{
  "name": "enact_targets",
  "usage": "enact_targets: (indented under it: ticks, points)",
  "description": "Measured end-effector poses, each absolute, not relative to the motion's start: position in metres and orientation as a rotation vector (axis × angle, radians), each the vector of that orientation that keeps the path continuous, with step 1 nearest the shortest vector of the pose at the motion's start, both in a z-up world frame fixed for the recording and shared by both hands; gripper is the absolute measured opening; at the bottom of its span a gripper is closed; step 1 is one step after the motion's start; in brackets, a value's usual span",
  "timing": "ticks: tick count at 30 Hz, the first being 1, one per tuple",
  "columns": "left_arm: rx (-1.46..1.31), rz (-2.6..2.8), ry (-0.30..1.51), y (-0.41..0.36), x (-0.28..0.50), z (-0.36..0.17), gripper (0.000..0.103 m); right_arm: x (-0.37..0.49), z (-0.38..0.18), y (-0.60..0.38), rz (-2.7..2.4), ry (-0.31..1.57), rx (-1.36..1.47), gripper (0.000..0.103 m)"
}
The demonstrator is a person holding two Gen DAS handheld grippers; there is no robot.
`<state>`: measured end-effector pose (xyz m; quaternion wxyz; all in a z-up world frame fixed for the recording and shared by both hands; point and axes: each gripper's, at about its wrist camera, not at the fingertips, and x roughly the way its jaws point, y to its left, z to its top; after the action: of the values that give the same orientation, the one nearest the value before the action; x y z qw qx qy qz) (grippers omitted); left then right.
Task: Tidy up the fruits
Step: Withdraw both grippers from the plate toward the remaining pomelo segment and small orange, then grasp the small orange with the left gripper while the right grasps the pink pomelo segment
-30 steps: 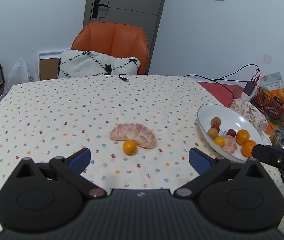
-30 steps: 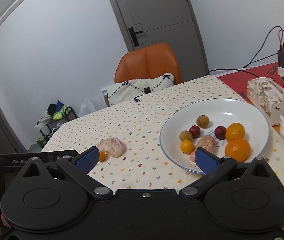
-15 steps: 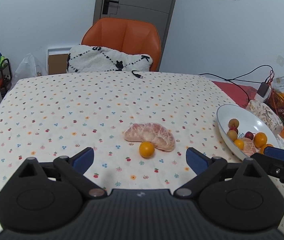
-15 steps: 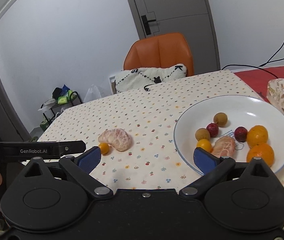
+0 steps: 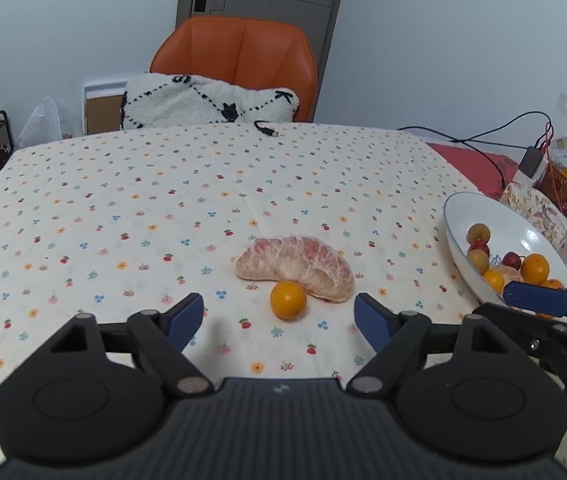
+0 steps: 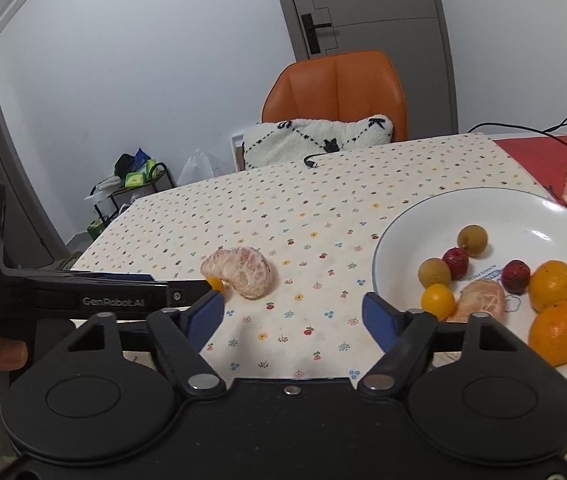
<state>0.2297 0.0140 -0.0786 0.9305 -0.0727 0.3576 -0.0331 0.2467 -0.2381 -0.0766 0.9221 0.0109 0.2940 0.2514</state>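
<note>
the left gripper point(image 5: 279, 316) is hovering low over the flowered tablecloth point(image 5: 123, 208), its blue-padded jaws standing wide apart and holding nothing. a small orange point(image 5: 288, 300) is lying just ahead of the gap between them, touching the near edge of a peeled pomelo wedge point(image 5: 295, 266) that is resting on the cloth near the table's middle.

the right gripper point(image 6: 293, 312) is hanging just left of the white plate point(image 6: 403, 232), jaws also spread wide and empty. in the plate are sitting two brownish longans point(image 6: 472, 239), two dark red fruits point(image 6: 456, 263), a small orange, a peeled citrus piece point(image 6: 481, 304) and two larger oranges point(image 6: 557, 332). in the right wrist view the left gripper's black arm is crossing in front of the small orange, hiding part of it. an orange chair point(image 5: 235, 64) with a white cushion point(image 5: 207, 100) is standing at the far side of the table.
</note>
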Motion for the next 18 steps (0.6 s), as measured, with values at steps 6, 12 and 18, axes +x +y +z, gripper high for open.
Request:
enact_targets:
  ticks: [6, 12, 18]
  points:
    - [-0.154, -0.064, 0.758, 0.013, 0.242, -0.086, 0.063, 0.258, -0.082, -0.227, 0.539, 0.626, -0.006, 0.062]
    - [-0.167, -0.062, 0.762, 0.016, 0.251, -0.092, 0.044, 0.267, -0.085, -0.215, 0.529, 0.635, -0.029, 0.062]
    - [-0.186, -0.058, 0.78, 0.023, 0.255, -0.095, 0.021, 0.273, -0.088, -0.204, 0.537, 0.635, -0.053, 0.062]
